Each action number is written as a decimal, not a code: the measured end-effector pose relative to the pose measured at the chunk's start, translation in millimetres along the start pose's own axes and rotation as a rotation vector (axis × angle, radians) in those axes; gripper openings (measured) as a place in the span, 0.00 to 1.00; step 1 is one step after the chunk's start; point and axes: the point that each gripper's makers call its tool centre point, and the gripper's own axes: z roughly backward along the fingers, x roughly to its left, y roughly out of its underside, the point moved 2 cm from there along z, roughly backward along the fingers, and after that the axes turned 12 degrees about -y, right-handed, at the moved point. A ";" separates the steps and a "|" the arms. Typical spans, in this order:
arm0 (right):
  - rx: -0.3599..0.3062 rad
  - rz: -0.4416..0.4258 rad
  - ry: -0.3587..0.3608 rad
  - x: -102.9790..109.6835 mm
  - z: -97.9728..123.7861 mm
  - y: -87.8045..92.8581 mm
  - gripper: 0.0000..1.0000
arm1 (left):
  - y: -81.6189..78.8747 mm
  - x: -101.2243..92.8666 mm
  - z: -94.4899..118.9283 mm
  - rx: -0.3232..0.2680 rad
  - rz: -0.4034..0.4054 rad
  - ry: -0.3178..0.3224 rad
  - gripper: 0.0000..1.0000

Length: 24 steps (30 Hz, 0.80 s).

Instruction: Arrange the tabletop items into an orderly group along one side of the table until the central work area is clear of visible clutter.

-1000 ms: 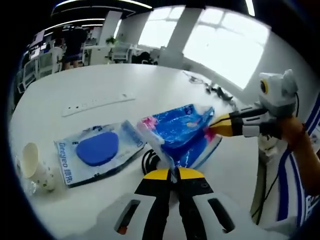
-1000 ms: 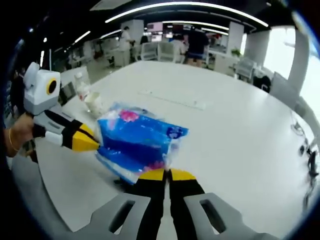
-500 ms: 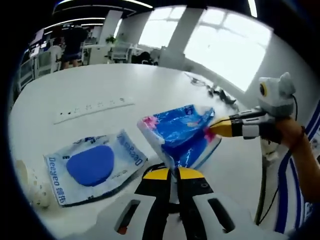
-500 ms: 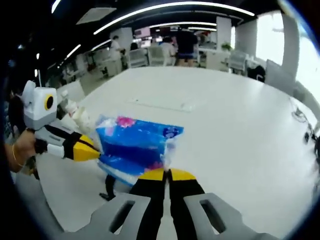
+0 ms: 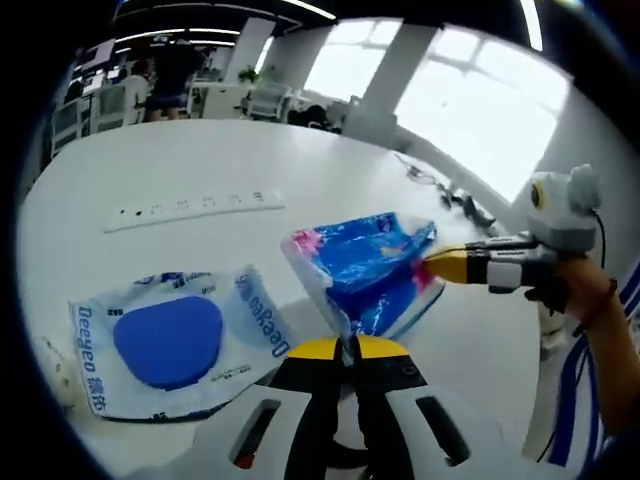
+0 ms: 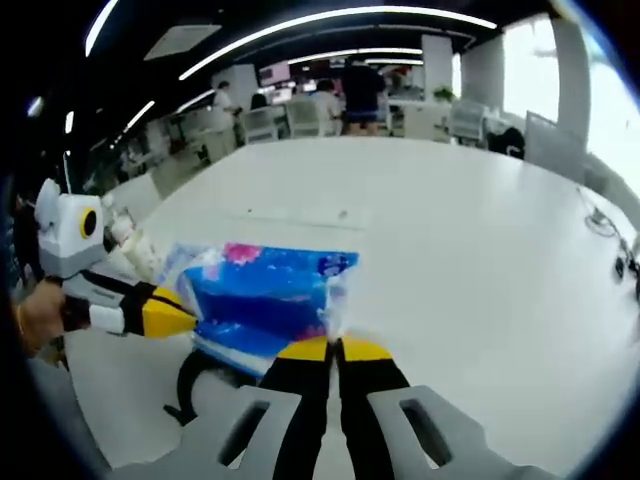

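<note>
A blue plastic tissue pack [image 5: 365, 262] hangs above the white table [image 5: 210, 165], held from two sides. My left gripper [image 5: 348, 343] is shut on its near plastic edge. My right gripper [image 5: 430, 262], held by a hand, comes in from the right and pinches the pack's far end. In the right gripper view the same pack [image 6: 265, 298] sits just ahead of my right gripper [image 6: 335, 343], which is shut on its edge, with my left gripper [image 6: 188, 312] at its left end. A flat white package with a blue oval pad [image 5: 170, 340] lies on the table.
A white power strip [image 5: 195, 207] lies further out on the table. A paper cup [image 5: 55, 362] stands blurred at the left edge. A black cable [image 6: 185, 385] curls under the pack. Cables [image 5: 450, 190] lie near the window side. People and chairs [image 6: 350, 95] are beyond the table.
Both grippers keep their hold on the blue pack. The views have shifted slightly; the black cable now shows more below the pack in the right gripper view.
</note>
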 end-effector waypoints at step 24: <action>-0.037 -0.091 -0.023 -30.6 -38.8 22.9 0.00 | 10.5 7.0 -43.4 0.048 0.077 -0.075 0.03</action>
